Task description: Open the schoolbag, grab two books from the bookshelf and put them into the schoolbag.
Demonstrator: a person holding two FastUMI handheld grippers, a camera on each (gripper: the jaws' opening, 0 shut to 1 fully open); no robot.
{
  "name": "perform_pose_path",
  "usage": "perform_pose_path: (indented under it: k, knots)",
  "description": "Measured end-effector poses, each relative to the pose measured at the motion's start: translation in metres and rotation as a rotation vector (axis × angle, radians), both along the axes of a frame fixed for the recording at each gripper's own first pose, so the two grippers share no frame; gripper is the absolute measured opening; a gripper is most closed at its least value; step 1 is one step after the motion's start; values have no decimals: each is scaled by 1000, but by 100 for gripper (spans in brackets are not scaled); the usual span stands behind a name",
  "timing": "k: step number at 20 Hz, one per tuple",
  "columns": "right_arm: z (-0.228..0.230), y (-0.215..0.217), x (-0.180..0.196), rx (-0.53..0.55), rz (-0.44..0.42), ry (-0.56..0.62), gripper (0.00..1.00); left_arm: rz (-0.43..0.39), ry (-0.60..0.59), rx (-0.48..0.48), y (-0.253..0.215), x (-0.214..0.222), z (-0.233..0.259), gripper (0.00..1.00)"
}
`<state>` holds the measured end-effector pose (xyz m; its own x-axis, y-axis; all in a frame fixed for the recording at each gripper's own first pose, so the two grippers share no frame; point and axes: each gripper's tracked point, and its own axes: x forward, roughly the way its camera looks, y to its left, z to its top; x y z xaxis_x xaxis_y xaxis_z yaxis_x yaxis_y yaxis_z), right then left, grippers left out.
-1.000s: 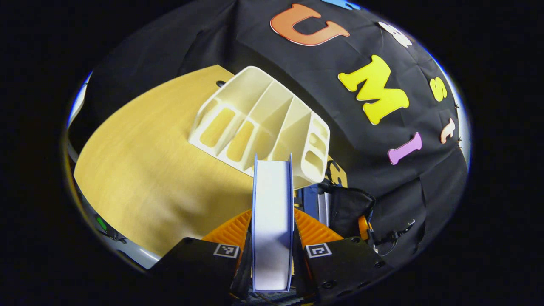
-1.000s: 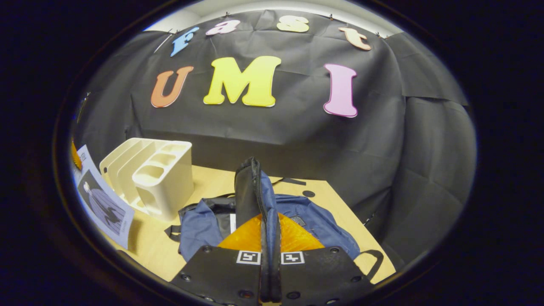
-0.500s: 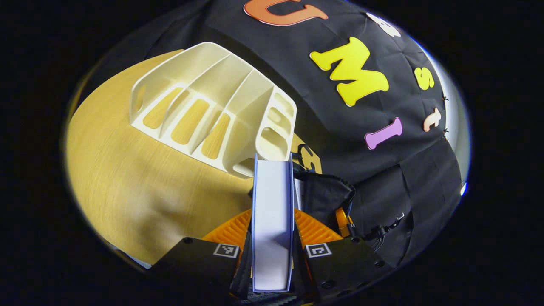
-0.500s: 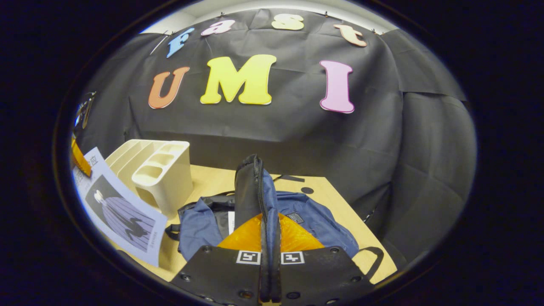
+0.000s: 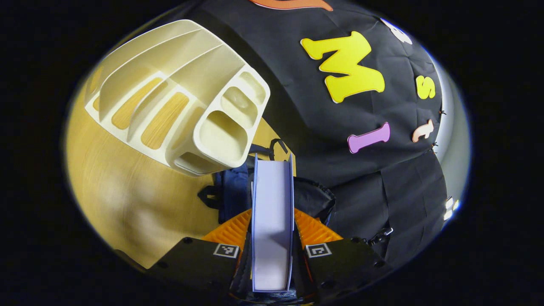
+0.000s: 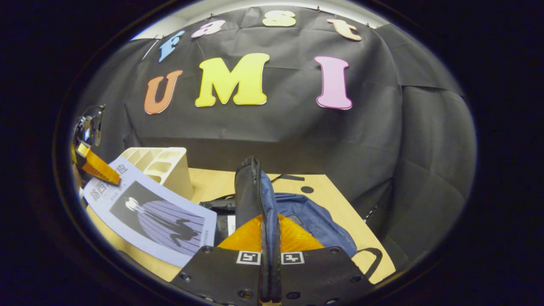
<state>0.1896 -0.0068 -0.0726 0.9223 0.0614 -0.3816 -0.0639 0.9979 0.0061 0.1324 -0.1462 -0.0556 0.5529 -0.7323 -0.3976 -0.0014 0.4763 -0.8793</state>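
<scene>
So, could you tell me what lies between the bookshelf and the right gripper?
In the right gripper view, the book lies between bookshelf and right gripper.

Bookshelf (image 5: 178,91): smooth cream plastic, faint sheen. Table (image 5: 123,191): pale wood grain, satin. Schoolbag (image 6: 314,216): matt blue woven cloth. Book (image 6: 157,216): smooth paper cover, slightly glossy. Booth wall (image 6: 276,127): matt black cloth, creased.

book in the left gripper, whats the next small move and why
Probably carry the book a little further over the schoolbag and tip it down into the opening. The left gripper clamps it just short of the bag, while the right gripper pinches the zippered flap upright, holding the mouth open.
</scene>
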Motion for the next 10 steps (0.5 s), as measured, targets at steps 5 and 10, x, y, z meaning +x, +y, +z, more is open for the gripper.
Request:
perform_pose_path:
  k: [5, 10]
  knots:
    - [32, -5, 4, -2, 12, -55, 2, 21, 30, -48, -27, 27, -7, 43]
    - [47, 1, 2, -33, 44, -96, 2, 52, 29, 4, -48, 49, -24, 43]
